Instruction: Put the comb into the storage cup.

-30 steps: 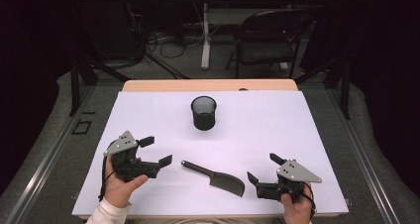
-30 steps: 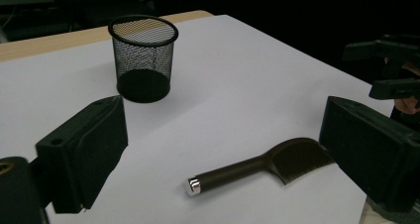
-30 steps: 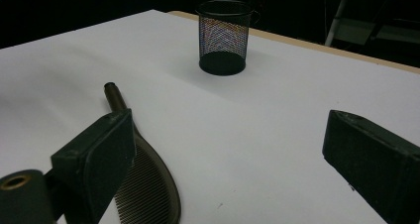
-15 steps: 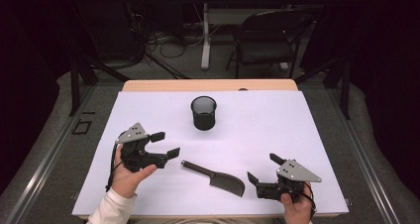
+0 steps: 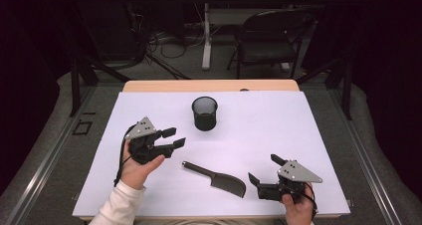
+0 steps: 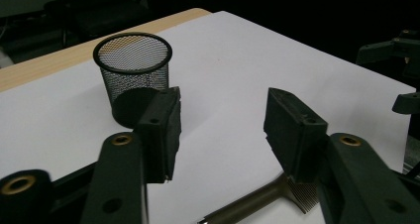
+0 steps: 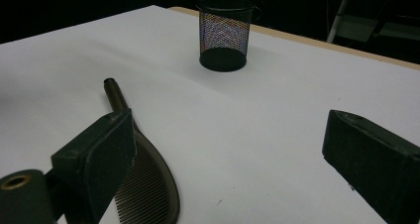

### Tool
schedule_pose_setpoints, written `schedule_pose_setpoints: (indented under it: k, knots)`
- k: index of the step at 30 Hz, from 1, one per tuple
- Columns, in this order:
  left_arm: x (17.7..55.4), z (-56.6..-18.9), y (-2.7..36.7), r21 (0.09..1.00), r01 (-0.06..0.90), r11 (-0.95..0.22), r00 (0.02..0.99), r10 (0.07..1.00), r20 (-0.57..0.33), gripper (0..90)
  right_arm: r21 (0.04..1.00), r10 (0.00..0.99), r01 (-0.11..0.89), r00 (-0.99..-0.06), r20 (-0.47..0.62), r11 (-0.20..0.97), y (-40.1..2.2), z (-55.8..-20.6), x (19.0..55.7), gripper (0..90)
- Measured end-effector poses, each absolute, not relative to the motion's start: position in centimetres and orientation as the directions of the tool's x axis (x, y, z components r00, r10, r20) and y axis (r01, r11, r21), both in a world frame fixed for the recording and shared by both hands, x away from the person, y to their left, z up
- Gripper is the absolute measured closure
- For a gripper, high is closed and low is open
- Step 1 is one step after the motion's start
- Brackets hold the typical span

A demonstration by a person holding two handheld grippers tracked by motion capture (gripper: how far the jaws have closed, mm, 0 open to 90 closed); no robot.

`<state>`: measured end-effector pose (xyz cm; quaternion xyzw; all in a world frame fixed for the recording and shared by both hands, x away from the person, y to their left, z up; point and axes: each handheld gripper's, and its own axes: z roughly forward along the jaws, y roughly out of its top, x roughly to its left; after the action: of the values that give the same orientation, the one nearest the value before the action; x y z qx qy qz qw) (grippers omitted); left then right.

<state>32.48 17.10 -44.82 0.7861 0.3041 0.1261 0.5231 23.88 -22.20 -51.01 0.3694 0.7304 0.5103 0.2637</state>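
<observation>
Left gripper (image 5: 171,138) hovers over the white desk (image 5: 308,135), fingers (image 6: 161,130) spread wide and grasping nothing, pointed toward the black mesh pencil cup (image 5: 204,113) standing upright mid-desk. The dark comb (image 5: 216,176) lies flat between both grippers, handle toward the left one. Right gripper (image 5: 263,171) sits near the front edge, fingers released, just beside the comb's toothed end.

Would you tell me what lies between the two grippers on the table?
In the high view, a dark comb lies between the left gripper and right gripper.
</observation>
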Motion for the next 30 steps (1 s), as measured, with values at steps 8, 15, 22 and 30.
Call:
schedule_pose_setpoints:
  k: [8, 15, 22, 30]
  knots:
    - [33.3, -45.2, 16.9, 0.901, 0.345, -0.263, 0.786, 0.606, -0.124, 56.1, 0.938, 0.807, 0.273, -0.591, -0.011, 0.212, -22.1, -51.1, 24.0, 6.6]
    - [34.1, -45.8, 16.4, 0.877, 0.378, -0.297, 0.78, 0.612, -0.129, 64.1, 0.935, 0.805, 0.282, -0.594, -0.007, 0.216, -22.1, -51.2, 24.1, 7.0]
    - [34.2, -46.7, 16.1, 0.859, 0.389, -0.332, 0.788, 0.604, -0.124, 71.5, 0.935, 0.803, 0.281, -0.596, -0.008, 0.218, -22.1, -51.3, 24.1, 7.0]
    - [34.0, -47.2, 15.6, 0.846, 0.409, -0.341, 0.802, 0.578, -0.155, 76.6, 0.932, 0.802, 0.288, -0.598, -0.005, 0.221, -22.1, -51.3, 24.1, 7.0]
